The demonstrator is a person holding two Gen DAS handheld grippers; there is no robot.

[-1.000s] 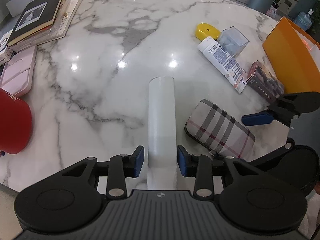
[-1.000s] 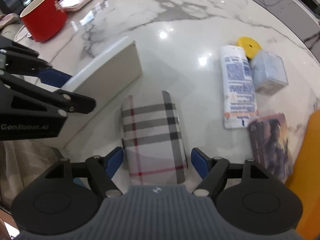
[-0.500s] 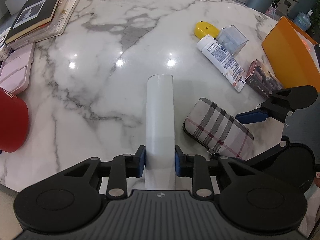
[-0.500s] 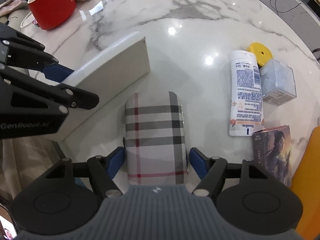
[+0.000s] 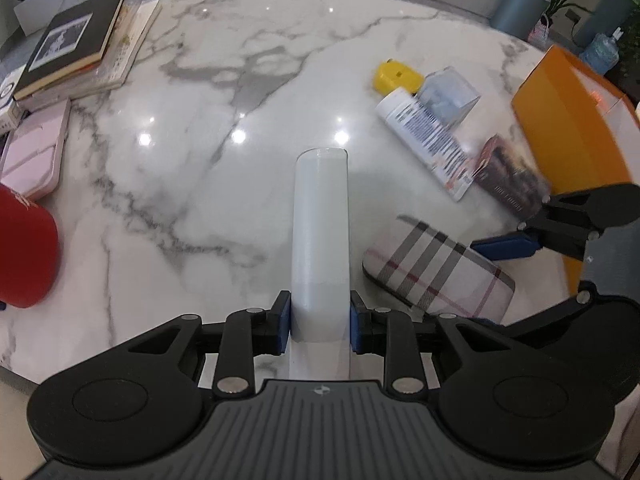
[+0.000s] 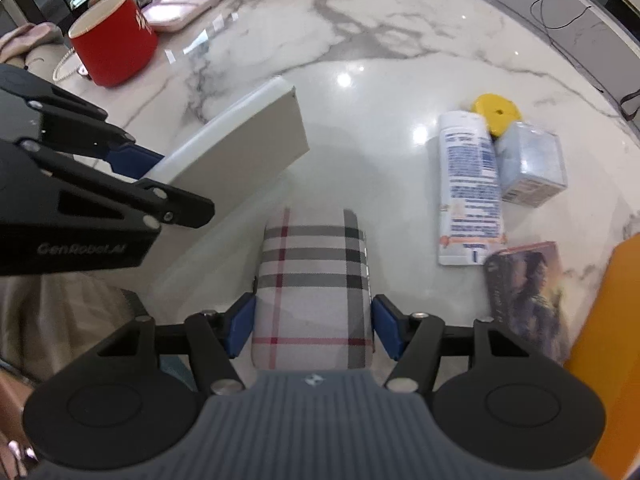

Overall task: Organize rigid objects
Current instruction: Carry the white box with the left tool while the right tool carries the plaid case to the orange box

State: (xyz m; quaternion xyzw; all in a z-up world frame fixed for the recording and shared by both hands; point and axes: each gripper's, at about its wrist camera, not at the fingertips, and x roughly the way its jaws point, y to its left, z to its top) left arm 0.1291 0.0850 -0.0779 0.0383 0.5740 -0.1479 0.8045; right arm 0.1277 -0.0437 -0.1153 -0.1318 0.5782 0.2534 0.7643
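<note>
White box (image 5: 320,236) was pinched by the left hand-held gripper (image 5: 320,322) and plaid case (image 6: 314,288) by the right hand-held gripper (image 6: 314,326), both apparently lifted off the marble surface (image 5: 240,92); carrying toward the orange bin (image 5: 568,128) seemed next.

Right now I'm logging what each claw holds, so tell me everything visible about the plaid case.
The plaid case is a rounded oblong covered in pale fabric with grey, black and red check lines and a dark seam along its side. It looks closed. It lies lengthwise between the blue pads of the right claw, which is shut on its near end, beside the white box.
</note>
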